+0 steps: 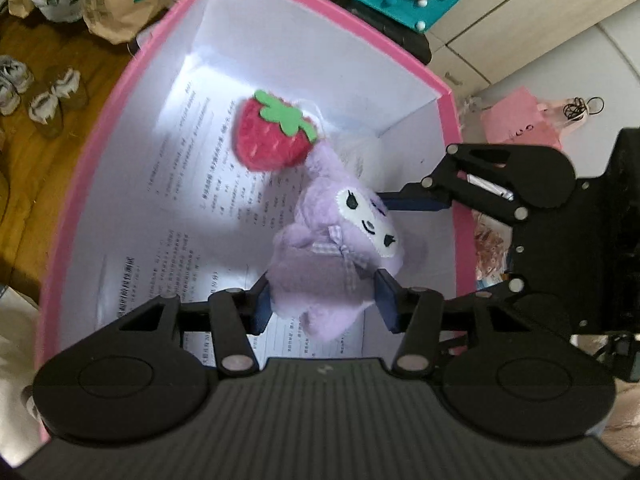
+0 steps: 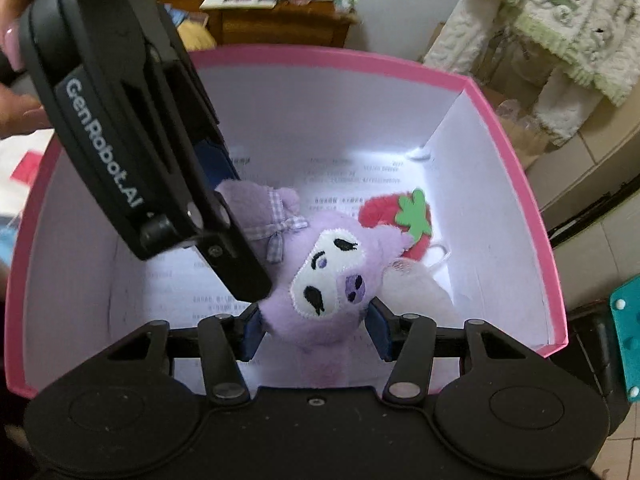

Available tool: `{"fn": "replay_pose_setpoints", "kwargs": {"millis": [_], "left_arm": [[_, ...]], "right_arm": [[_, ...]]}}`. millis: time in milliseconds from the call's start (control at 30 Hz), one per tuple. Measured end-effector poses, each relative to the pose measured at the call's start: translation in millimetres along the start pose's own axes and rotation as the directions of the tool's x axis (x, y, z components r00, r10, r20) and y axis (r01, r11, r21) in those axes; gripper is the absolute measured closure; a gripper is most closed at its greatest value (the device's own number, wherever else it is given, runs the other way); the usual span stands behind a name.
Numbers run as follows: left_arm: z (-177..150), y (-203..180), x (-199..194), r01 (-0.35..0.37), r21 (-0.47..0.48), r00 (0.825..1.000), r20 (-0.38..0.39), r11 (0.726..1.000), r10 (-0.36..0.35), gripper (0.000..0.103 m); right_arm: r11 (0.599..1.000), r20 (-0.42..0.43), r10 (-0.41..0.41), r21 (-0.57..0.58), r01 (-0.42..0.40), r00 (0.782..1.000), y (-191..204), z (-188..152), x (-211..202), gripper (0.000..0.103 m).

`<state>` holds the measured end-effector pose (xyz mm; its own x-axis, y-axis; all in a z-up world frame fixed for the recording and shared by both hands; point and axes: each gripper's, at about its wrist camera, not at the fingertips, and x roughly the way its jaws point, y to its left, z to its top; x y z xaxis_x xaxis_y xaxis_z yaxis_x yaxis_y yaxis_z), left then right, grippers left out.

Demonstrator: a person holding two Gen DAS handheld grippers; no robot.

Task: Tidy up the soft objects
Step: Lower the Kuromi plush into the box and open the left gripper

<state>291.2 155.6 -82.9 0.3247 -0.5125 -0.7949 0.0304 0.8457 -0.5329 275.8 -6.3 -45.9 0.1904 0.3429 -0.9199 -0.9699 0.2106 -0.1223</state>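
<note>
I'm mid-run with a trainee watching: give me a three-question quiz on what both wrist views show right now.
1. True or false: the purple plush toy is being held by both grippers at once.
2. Which part of the toy does the right gripper grip? A) its head B) its bow C) the strawberry
3. Fill in: the red strawberry plush sits inside the white-lined box with the ____ rim.

Key:
1. True: the left gripper clamps the body, and the right gripper's fingers press the head.
2. A
3. pink
</note>
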Motion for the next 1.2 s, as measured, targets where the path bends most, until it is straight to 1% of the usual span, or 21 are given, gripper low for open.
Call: {"fn": "replay_pose_setpoints", "kwargs": {"millis": [67, 167, 267, 300, 367, 433, 533, 567, 667, 700, 733, 800, 833, 900, 967, 1067, 1200], "left_arm": [[1, 1, 7, -0.008, -0.017, 1.0, 0.001, 1.0, 0.008, 0.054], [2, 3, 14, 0.003, -0.033, 1.0, -0.01, 0.999, -0.003, 0.054], [4, 2, 17, 0.005, -0.064, 1.0, -0.026, 0.998, -0.006, 0.054], [4, 2, 18, 0.009, -0.072, 0.999, -0.03, 0.997, -0.011, 0.054], [6, -1, 19, 0.024, -0.088, 0.999, -0.043, 0.996, -0.028, 0.054], [10, -4, 23, 0.042, -0.105, 0.997, -0.055, 0.994, -0.048, 0.058], [13, -3, 34, 0.069, -0.157, 0.993, -0.087, 0.985, -0.084, 0.059], [14, -2, 37, 0.073, -0.174, 0.992, -0.089, 0.982, -0.09, 0.059], [13, -5, 41, 0.073, -0.184, 0.992, -0.087, 0.98, -0.091, 0.059], [11, -5, 41, 0.07, -0.194, 0.992, -0.086, 0.979, -0.088, 0.058], [9, -4, 38, 0.058, -0.19, 0.994, -0.08, 0.98, -0.075, 0.054], [4, -7, 31, 0.03, -0.152, 0.998, -0.051, 0.988, -0.038, 0.052], [1, -11, 25, 0.015, -0.124, 0.999, -0.031, 0.992, -0.019, 0.046], [-4, -15, 15, -0.014, -0.073, 1.0, -0.003, 0.997, 0.014, 0.04], [-12, -21, 2, -0.059, -0.013, 0.998, 0.036, 0.998, 0.059, 0.04], [-25, -29, -15, -0.128, 0.061, 0.988, 0.093, 0.99, 0.122, 0.039], [-42, -41, -40, -0.168, 0.127, 0.979, 0.139, 0.978, 0.151, 0.039]], "right_arm": [[0.999, -0.035, -0.001, -0.048, -0.001, 0.999, 0, 0, 2, 0.045], [0.995, -0.072, -0.017, -0.096, 0.01, 0.997, -2, 2, 5, 0.046], [0.995, -0.09, -0.015, -0.096, 0.007, 0.996, -7, 2, 2, 0.039], [0.995, -0.087, -0.032, -0.097, 0.024, 0.996, -6, 2, 0, 0.036], [0.993, -0.078, -0.073, -0.1, 0.065, 0.994, -6, 0, -5, 0.035], [0.992, -0.057, -0.099, -0.09, 0.094, 0.993, -7, -2, -13, 0.035], [0.989, -0.027, -0.14, -0.058, 0.138, 0.99, -9, -7, -23, 0.035], [0.988, -0.018, -0.149, -0.039, 0.149, 0.989, -10, -10, -28, 0.035], [0.987, 0.024, -0.161, -0.001, 0.161, 0.987, -11, -19, -41, 0.035], [0.987, 0.041, -0.162, 0.01, 0.162, 0.986, -9, -22, -46, 0.035], [0.986, 0.054, -0.168, 0.02, 0.167, 0.984, -8, -25, -50, 0.035], [0.983, 0.082, -0.185, 0.036, 0.182, 0.979, -2, -29, -58, 0.034], [0.982, 0.094, -0.186, 0.047, 0.182, 0.978, 1, -29, -62, 0.034], [0.983, 0.12, -0.17, 0.087, 0.16, 0.978, 4, -31, -65, 0.034], [0.981, 0.149, -0.157, 0.137, 0.137, 0.976, 5, -36, -67, 0.034], [0.97, 0.187, -0.144, 0.219, 0.101, 0.972, 9, -44, -74, 0.034], [0.947, 0.244, -0.117, 0.32, 0.034, 0.963, 16, -56, -87, 0.034]]}}
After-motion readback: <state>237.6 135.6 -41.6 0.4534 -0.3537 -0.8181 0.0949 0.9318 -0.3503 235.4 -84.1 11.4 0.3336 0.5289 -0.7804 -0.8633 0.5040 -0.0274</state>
